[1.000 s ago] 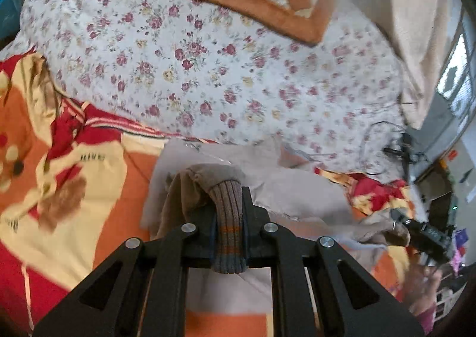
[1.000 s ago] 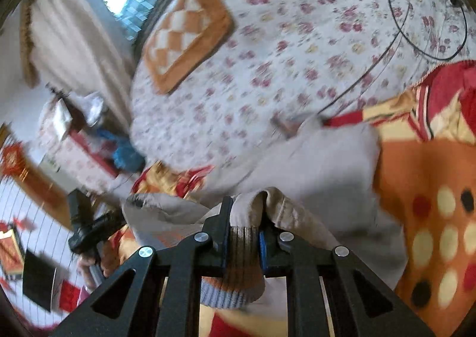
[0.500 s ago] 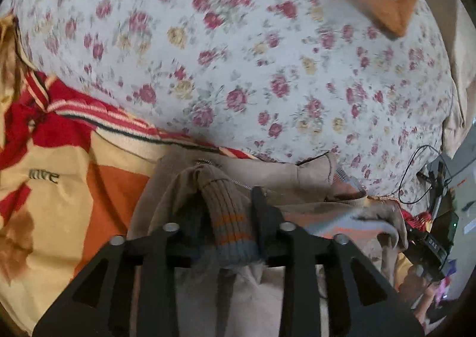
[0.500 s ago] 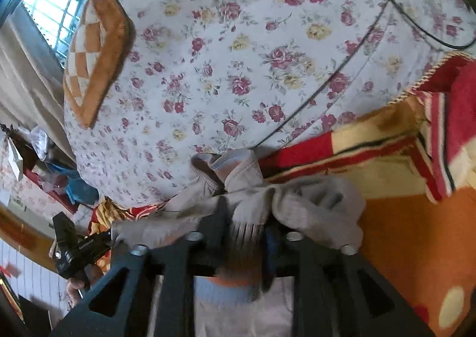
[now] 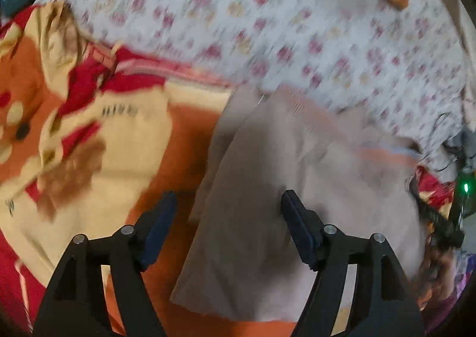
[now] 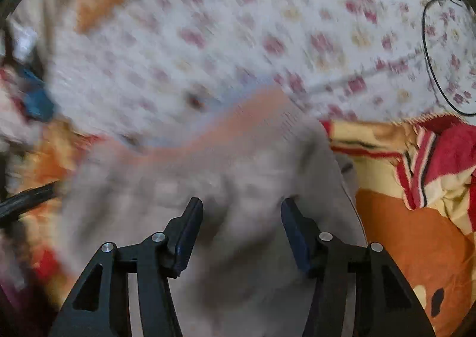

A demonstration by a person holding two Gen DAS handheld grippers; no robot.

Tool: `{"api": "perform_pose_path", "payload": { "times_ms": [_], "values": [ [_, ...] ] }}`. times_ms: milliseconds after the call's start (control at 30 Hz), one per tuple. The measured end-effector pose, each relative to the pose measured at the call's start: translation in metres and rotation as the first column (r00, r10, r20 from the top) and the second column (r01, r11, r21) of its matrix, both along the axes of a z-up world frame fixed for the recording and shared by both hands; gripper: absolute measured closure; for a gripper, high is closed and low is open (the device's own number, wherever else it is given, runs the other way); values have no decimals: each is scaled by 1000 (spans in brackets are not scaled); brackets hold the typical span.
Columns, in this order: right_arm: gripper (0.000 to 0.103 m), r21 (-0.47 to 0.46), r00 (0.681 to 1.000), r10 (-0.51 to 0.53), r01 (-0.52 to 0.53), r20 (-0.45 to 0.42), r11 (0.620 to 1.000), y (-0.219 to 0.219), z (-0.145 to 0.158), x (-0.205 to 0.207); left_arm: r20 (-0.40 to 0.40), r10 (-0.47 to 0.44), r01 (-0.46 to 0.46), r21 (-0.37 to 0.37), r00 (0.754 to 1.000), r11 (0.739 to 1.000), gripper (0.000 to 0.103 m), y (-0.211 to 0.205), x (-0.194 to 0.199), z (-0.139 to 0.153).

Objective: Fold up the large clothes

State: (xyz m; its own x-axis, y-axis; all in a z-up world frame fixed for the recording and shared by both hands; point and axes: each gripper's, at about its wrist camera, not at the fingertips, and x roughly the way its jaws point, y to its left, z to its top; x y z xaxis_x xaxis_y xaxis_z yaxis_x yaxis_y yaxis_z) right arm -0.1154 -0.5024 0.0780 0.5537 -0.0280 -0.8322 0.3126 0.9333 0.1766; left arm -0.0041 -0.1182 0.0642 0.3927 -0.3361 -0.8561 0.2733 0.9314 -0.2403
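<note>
Release is the step in hand; the left gripper point(image 5: 227, 225) and the right gripper point(image 6: 241, 228) both have jaws opening, pads apart and pressing on nothing, with only loose cloth below them. The grey-beige garment point(image 5: 285, 188) lies folded over on the orange and red blanket point(image 5: 125, 140), its striped ribbed hem point(image 6: 238, 125) at the far edge, next to the floral sheet point(image 5: 297, 39); frames are blurred, so small creases cannot be told. Judged from this, 1 fold looks laid down; next move calls for lifting both tools clear without dragging cloth, then finding 2 new edges for another fold.
</note>
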Motion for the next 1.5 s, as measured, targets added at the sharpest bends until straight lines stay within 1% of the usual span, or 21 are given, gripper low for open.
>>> {"api": "perform_pose_path", "payload": {
  "times_ms": [67,167,200,300,400,467,500,533,700,767,800,833,900,1000,1100,1200,1300,1367,1400,1433,1500],
  "values": [
    [49,-41,997,-50,47,-55,998,-6,-18,12,-31,1,0,28,1000,1000,31,0,1,-17],
    [44,-55,995,-94,92,-32,994,2,4,10,-30,6,-6,6,1000,1000,31,-1,8,-24],
    [43,-34,997,-80,80,8,996,8,17,7,-32,11,-11,-4,999,1000,31,-1,10,-23],
    [26,18,997,16,-17,77,1000,39,40,15,-12,17,-18,-24,1000,1000,31,-4,12,-18],
    [26,55,991,131,-131,-5,990,78,20,48,19,8,-8,-22,1000,1000,31,-1,8,-11],
    [37,19,978,185,-184,-97,983,98,-3,69,34,19,-18,-24,999,1000,31,5,8,-7],
    [71,-44,974,188,-195,-126,980,108,-10,76,37,28,-26,-31,999,999,31,8,9,-5],
    [98,-89,975,182,-194,-126,977,111,-12,81,36,35,-34,-42,999,999,31,11,9,-3],
    [99,-37,995,99,-99,0,994,95,2,96,68,52,-45,-100,996,994,31,13,13,8],
    [99,-73,999,47,-47,3,996,88,-4,105,76,35,-26,-111,996,994,31,9,11,10],
    [96,-66,999,31,-31,-10,997,87,-11,108,77,19,-11,-109,997,994,31,6,10,9],
    [86,-35,999,31,-32,-30,999,85,-20,112,74,9,-1,-101,997,995,31,4,10,8],
    [77,17,998,45,-44,-50,999,83,-27,111,59,-6,11,-84,998,996,31,0,8,3],
    [50,80,998,69,-69,3,994,78,-8,79,39,-20,22,-61,999,998,31,-4,6,-2],
    [33,6,997,-37,37,62,999,51,27,25,34,-19,20,-42,999,999,31,-6,5,-6],
    [29,-101,987,-152,157,56,982,13,37,-8,33,-15,16,-22,999,1000,31,-10,6,-12],
    [30,-100,974,-226,224,-15,969,-13,22,-27,31,-8,8,-11,999,1000,30,-12,7,-19],
    [41,-41,973,-229,228,-32,973,-22,9,-45,34,0,0,-7,999,1000,28,-13,8,-22],
    [83,-20,978,-205,204,-43,979,-19,1,-50,34,1,-1,-3,999,1000,28,-14,8,-22],
    [98,-20,985,-165,164,-54,986,-13,-5,-54,40,-2,2,1,999,1000,28,-15,8,-23],
    [99,-69,989,-146,144,-20,987,-7,-2,-68,52,-7,7,7,999,1000,28,-15,7,-21]
  ]
}}
